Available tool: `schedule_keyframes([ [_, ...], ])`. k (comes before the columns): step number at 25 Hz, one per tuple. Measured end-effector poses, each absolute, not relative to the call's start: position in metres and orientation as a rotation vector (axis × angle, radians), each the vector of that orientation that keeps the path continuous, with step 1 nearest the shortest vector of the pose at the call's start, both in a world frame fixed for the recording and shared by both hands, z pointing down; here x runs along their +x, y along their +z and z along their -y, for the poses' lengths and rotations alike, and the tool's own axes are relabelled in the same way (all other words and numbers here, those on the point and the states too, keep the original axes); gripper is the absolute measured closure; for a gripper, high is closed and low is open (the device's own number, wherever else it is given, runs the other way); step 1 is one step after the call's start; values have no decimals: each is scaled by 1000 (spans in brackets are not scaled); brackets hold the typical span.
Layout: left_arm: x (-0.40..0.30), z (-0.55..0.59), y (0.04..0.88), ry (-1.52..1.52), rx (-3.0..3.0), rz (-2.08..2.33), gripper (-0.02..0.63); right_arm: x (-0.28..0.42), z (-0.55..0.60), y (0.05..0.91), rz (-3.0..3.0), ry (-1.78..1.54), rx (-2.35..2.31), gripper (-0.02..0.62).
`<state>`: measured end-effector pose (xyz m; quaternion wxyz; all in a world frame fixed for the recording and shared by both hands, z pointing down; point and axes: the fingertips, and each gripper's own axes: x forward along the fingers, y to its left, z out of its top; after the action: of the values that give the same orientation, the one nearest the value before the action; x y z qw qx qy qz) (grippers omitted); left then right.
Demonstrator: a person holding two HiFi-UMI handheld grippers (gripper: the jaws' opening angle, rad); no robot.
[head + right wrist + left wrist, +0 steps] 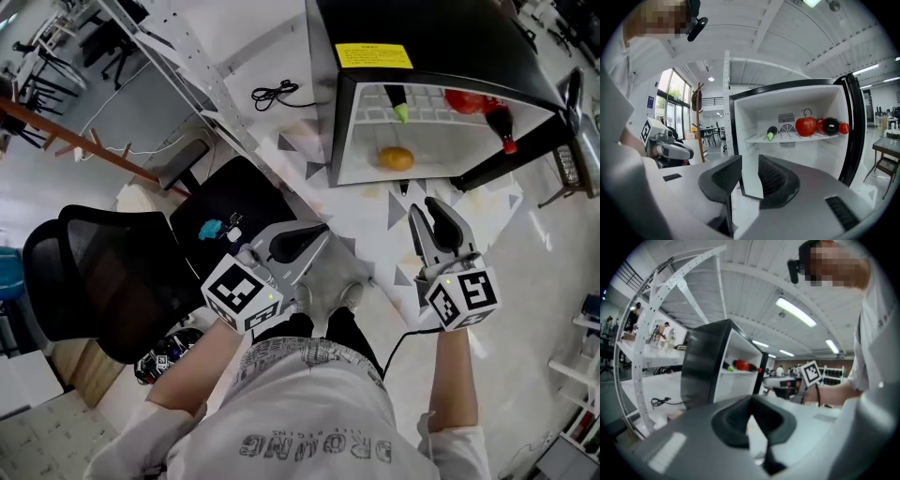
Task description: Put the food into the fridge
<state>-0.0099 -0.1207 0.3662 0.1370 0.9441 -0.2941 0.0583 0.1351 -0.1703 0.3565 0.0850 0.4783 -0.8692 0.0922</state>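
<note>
The open fridge is the biggest thing here, standing on the floor in front of the person with its door swung to the right. All the food I can see is already inside. On the wire shelf lie a dark bottle with a red cap, a red round fruit touching it, and a cucumber a bit apart to the left. An orange fruit sits alone on the fridge bottom.

I think the bottle is the heaviest one, hard and smooth, so it is better taken across the body. The red fruit looks soft-skinned and would bruise under a strong squeeze. The cucumber is firm and easy to take at the middle. The orange fruit can roll.

The right gripper points at the fridge with its jaws a little apart and nothing between them. The left gripper has its jaw tips together and is empty too.

A black chair stands just beside the person's left, a white rack is further left, and a loose cable lies near the fridge. Nothing blocks the opening; only the door remains open.
</note>
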Motion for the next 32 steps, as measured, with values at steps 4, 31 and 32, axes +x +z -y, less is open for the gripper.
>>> schedule_keyframes([
  [4, -15, 116, 363, 165, 2745, 832, 598, 128, 158, 339, 2619, 276, 1467, 509],
  [31, -21, 121, 332, 104, 2819, 771, 598, 108, 121, 302, 2638, 245, 1561, 583],
  [32, -21, 121, 332, 103, 2818, 771, 598, 109, 121, 302, 2636, 247, 1563, 584],
])
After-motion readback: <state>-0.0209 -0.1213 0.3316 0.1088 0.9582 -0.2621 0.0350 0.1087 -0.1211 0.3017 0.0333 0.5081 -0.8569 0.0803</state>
